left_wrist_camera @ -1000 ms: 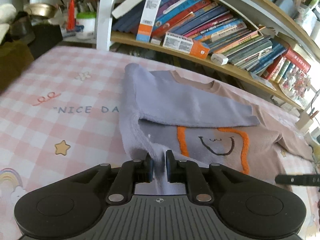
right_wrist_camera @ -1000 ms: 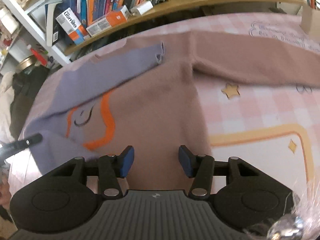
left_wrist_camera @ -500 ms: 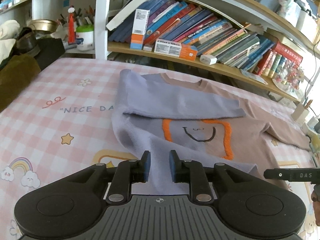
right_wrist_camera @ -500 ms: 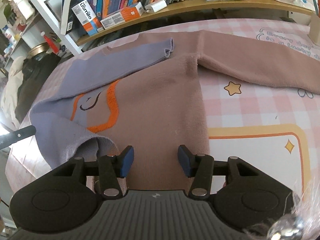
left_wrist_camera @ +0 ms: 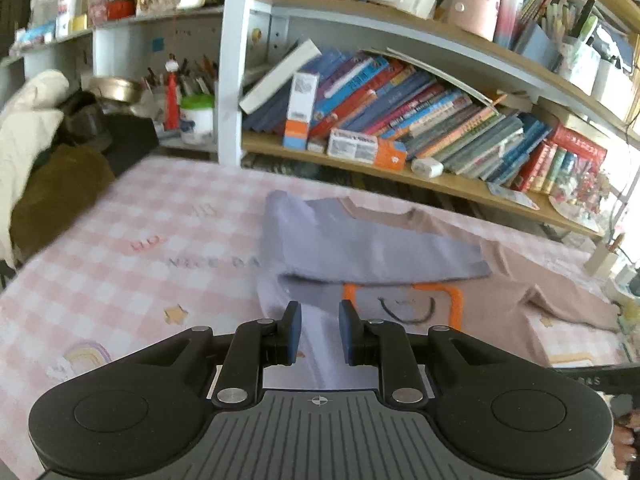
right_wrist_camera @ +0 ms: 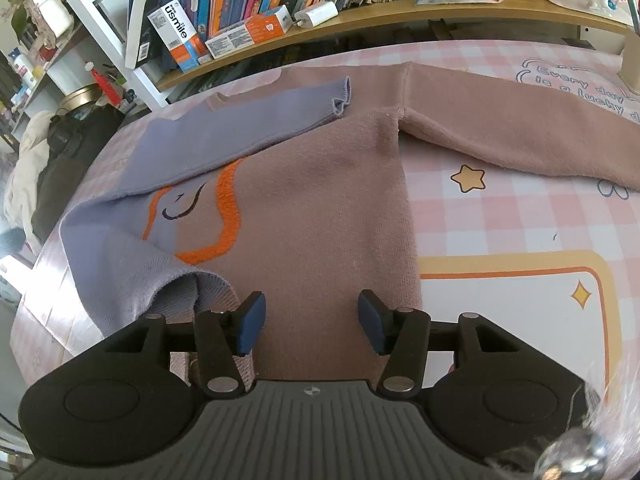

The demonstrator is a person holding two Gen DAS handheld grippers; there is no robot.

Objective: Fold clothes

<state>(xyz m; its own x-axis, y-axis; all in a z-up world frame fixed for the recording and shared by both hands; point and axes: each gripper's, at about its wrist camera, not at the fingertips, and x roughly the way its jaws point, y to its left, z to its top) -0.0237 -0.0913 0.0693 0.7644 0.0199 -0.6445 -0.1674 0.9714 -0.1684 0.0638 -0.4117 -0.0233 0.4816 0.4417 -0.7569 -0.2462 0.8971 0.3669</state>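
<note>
Sweater flat on counter, lilac sleeve already folded across chest, brown sleeve still stretched out to right, lilac hem corner flipped up near left edge. Left claw slightly spread, pinching nothing, lilac cloth showing below the gap; right claw spread wider over brown hem, empty, jaws barely apart from fabric. Risks: knit slipping or bunching if only top layer pinched, folded sleeve dragged out of place when hem lifted, uneven fold if claws grab at different heights, loose hem corner creased under.
</note>
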